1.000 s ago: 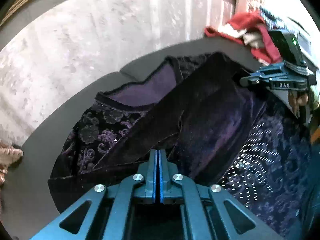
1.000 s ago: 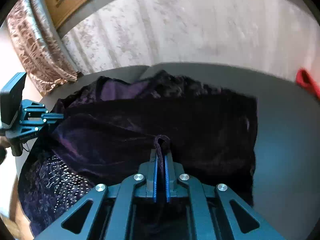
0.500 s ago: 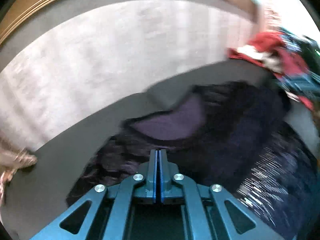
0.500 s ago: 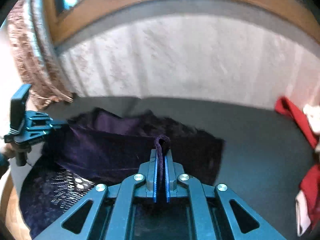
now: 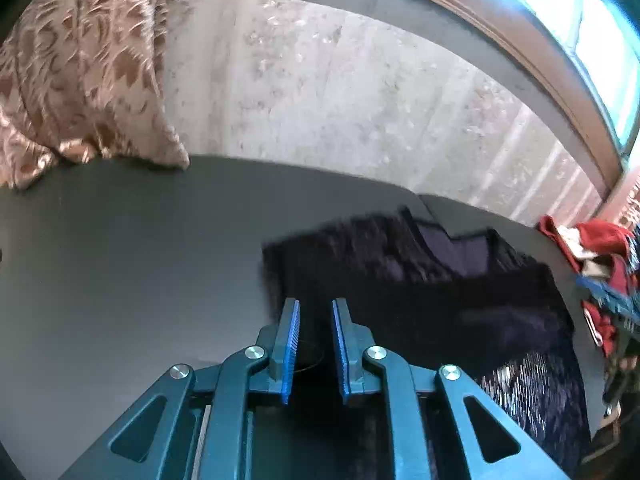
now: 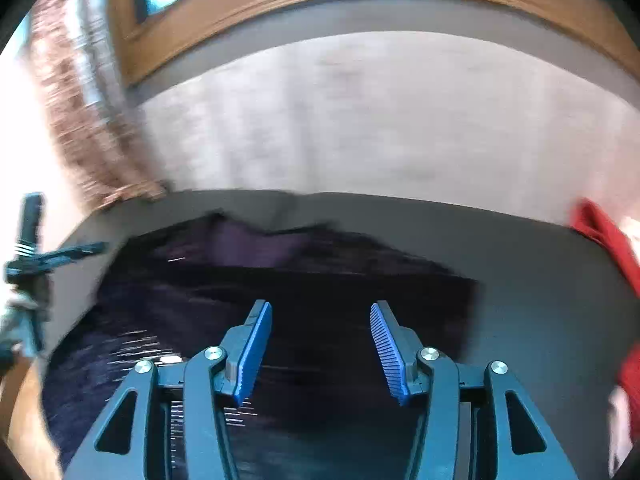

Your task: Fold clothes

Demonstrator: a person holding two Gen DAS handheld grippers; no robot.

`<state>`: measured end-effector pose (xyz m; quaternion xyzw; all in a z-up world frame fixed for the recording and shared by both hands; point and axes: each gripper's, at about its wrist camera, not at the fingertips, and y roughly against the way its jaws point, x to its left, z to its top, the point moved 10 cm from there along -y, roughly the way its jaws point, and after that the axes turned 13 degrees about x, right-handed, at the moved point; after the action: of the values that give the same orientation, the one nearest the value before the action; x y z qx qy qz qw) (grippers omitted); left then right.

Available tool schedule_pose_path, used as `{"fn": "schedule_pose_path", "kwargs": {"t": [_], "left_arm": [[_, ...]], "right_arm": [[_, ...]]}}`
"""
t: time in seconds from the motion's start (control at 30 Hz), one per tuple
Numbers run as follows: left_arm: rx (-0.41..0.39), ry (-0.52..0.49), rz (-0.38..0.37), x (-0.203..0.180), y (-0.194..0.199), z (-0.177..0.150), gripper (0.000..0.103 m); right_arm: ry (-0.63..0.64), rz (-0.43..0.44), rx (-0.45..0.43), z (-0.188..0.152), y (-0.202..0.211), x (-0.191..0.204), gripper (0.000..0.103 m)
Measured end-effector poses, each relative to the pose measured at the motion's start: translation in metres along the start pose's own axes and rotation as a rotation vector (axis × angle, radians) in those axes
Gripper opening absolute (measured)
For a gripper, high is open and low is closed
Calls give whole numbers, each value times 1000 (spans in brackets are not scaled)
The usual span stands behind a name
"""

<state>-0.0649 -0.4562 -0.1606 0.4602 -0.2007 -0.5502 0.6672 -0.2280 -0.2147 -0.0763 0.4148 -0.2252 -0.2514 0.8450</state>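
Left gripper [image 5: 314,308]: jaws have just been opening and now sit a little apart, nothing between the blue pads, just the dark surface showing through the gap. It hangs over the near left edge of the garment, not touching it as far as I can tell.

Right gripper [image 6: 320,312]: jaws have just been opening too, and they stand much wider than the left ones. Nothing is pinched, the cloth lies below them.

Purple garment [image 6: 320,280]: dark velvety thing, lying flat-ish on the grey surface [image 5: 120,260]. A lighter purple lining shows at the far edge near the wall. A sparkly patterned patch [image 5: 532,392] shows on the near side, at right in the left wrist view. The right wrist view is pretty blurry, so fold details are hard to call.

Red clothes pile [image 5: 592,248]: heaped on the grey surface to the right of the garment, apart from it.

Curtain [image 5: 80,72]: beige patterned, hanging down at far left onto the surface.

Wall [image 6: 380,120]: pale and textured, with a wooden window frame [image 6: 320,0] above.
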Motion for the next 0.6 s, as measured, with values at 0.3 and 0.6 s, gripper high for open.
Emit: {"fn": "schedule_pose_path", "kwargs": {"t": [0.3,0.6], "left_arm": [[-38,-98,86,-29,-1,-47,21],[35,-39,-44,-34,-13,-80,25]], "right_arm": [[290,238,161,52,-100,144,52],[394,322,322,81,-193,221,52]]}}
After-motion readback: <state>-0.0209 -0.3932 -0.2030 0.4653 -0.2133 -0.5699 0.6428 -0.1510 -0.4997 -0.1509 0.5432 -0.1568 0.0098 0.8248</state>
